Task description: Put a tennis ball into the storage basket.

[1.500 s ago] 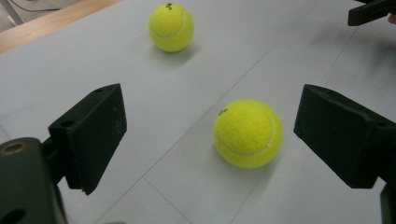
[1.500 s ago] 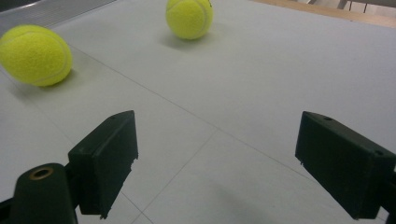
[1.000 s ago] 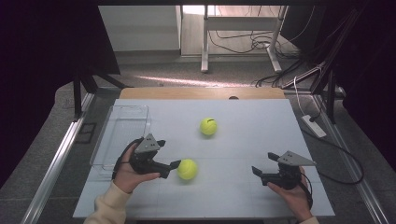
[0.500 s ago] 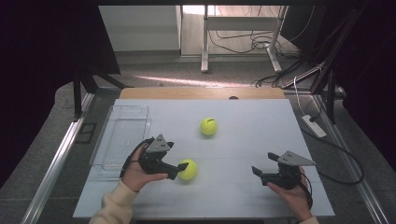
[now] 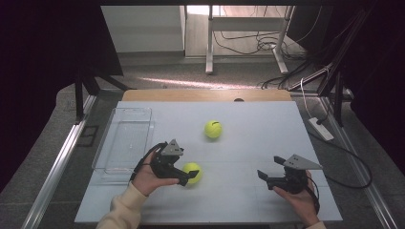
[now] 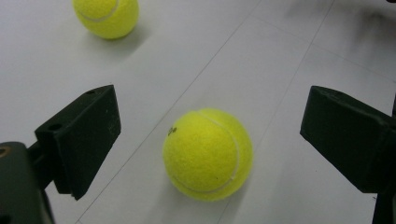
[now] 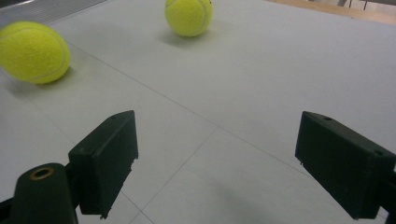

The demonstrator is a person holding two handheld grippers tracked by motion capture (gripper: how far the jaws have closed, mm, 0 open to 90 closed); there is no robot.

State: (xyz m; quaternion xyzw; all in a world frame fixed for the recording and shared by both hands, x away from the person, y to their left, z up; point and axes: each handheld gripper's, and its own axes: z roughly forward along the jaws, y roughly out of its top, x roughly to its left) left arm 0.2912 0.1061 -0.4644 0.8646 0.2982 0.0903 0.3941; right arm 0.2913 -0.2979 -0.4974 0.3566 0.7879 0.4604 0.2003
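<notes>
On the table (image 5: 248, 200) lie 2 tennis balls — the near ball (image 5: 192, 172) toward the person's side and left of centre, the far ball (image 5: 213, 129) behind it and slightly to its right, well apart. A clear tray (image 5: 125, 143) sits on the table's left part, to the left of both balls. The left gripper (image 5: 184, 177) is just beside the near ball, between it and the tray; that ball lies between its jaws, untouched. The right gripper (image 5: 261, 175) hovers at the near right — well apart from both balls.
</notes>
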